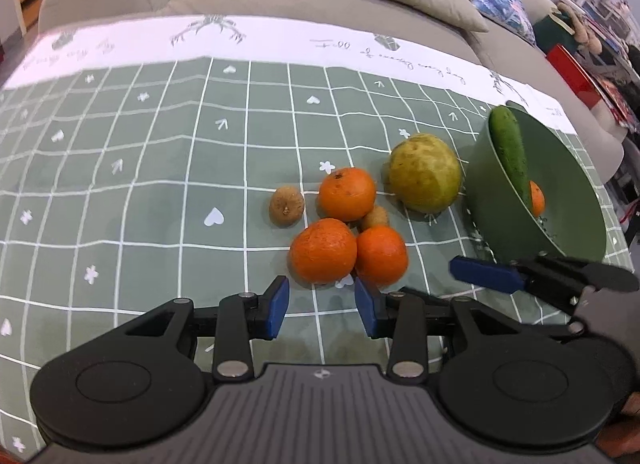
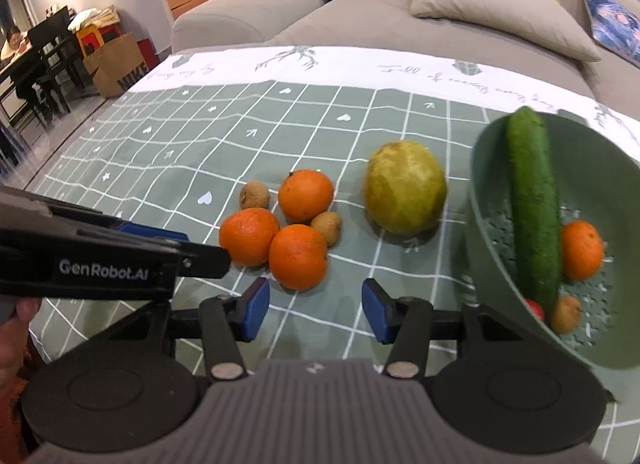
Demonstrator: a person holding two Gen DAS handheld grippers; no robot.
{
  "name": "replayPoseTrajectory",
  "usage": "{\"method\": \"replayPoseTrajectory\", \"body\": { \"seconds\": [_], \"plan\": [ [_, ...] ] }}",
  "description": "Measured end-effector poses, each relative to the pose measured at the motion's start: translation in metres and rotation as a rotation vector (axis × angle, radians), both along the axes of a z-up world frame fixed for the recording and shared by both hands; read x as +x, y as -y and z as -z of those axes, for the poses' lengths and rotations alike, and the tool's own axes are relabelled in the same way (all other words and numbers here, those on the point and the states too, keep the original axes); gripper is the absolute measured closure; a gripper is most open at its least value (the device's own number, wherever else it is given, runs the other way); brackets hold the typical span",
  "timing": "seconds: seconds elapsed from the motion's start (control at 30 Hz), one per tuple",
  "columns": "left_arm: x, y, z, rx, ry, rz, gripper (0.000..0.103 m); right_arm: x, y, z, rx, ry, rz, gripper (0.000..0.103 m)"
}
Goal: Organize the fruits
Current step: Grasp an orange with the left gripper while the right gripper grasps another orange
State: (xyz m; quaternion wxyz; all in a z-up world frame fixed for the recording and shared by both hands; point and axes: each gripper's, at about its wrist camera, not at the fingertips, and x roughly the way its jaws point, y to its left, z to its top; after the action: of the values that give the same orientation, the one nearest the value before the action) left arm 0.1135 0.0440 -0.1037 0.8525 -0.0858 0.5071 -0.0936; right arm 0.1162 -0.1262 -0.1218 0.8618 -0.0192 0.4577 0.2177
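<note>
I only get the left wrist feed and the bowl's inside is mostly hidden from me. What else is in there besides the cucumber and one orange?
Observer: In the right wrist view a small brown fruit lies low in the green bowl, beside the cucumber.
Operator: Anything red?
Observer: Yes, a bit of something red peeks out by the cucumber's lower end; too hidden to identify.
Operator: Is the right gripper holding anything?
Observer: No. The right gripper is open and empty, above bare tablecloth short of the nearest orange.
</note>
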Motion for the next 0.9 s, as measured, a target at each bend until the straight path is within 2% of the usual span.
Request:
{"method": "replayPoseTrajectory", "body": {
  "seconds": [0.37, 0.5, 0.73, 0.9],
  "plan": [
    [0.014, -0.011, 0.012, -0.046, -0.040, -0.022, 0.058, 0.019, -0.027, 0.018, -0.041, 0.023, -0.070, 0.057],
    [0.015, -0.012, 0.013, -0.064, -0.051, -0.025, 0.055, 0.026, -0.033, 0.021, -0.057, 0.028, -0.085, 0.068],
    [0.024, -0.013, 0.017, -0.112, -0.066, -0.040, 0.049, 0.022, -0.022, 0.018, -0.057, 0.019, -0.067, 0.068],
    [0.030, -0.007, 0.019, -0.125, -0.065, -0.039, 0.048, 0.019, -0.011, 0.017, -0.074, 0.009, -0.051, 0.068]
  ]
}}
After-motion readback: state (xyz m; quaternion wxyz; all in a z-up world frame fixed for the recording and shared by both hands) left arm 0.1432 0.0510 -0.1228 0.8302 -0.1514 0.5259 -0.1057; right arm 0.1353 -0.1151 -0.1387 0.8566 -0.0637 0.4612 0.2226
